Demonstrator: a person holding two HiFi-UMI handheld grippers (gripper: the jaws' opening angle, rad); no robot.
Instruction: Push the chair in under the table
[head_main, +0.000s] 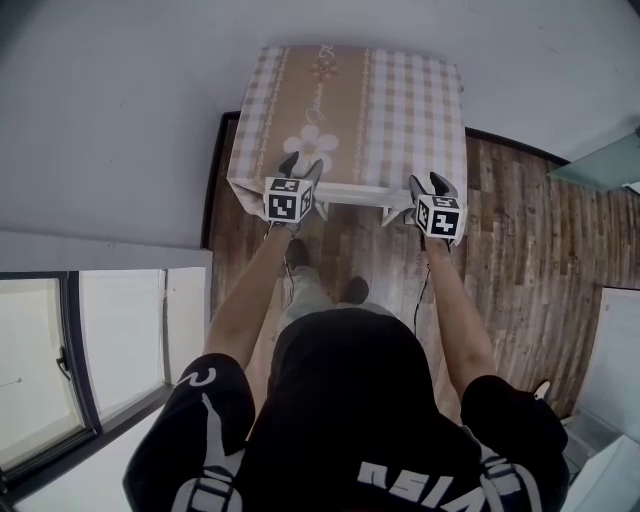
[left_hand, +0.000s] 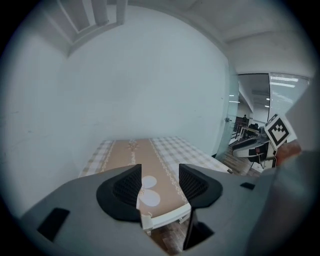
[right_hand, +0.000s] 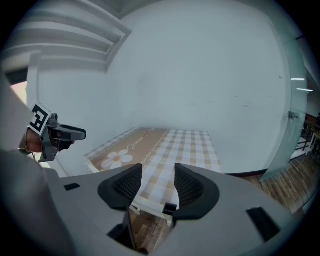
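A table (head_main: 400, 100) under a beige checked cloth with a flower print stands against the white wall. The chair's white top rail (head_main: 355, 192) lies along the table's near edge, and the seat is hidden beneath the table. My left gripper (head_main: 300, 165) hovers over the rail's left end and my right gripper (head_main: 430, 182) over its right end. Both are open and hold nothing. In the left gripper view the jaws (left_hand: 160, 185) frame the cloth and the rail (left_hand: 165, 216) below. In the right gripper view the jaws (right_hand: 158, 182) stand apart above the rail (right_hand: 147, 205).
Wooden floor (head_main: 530, 230) runs right of the table and under my feet (head_main: 355, 290). A window (head_main: 90, 350) is at lower left. A glass partition (head_main: 600, 160) stands at right and a white cabinet (head_main: 615, 360) at lower right.
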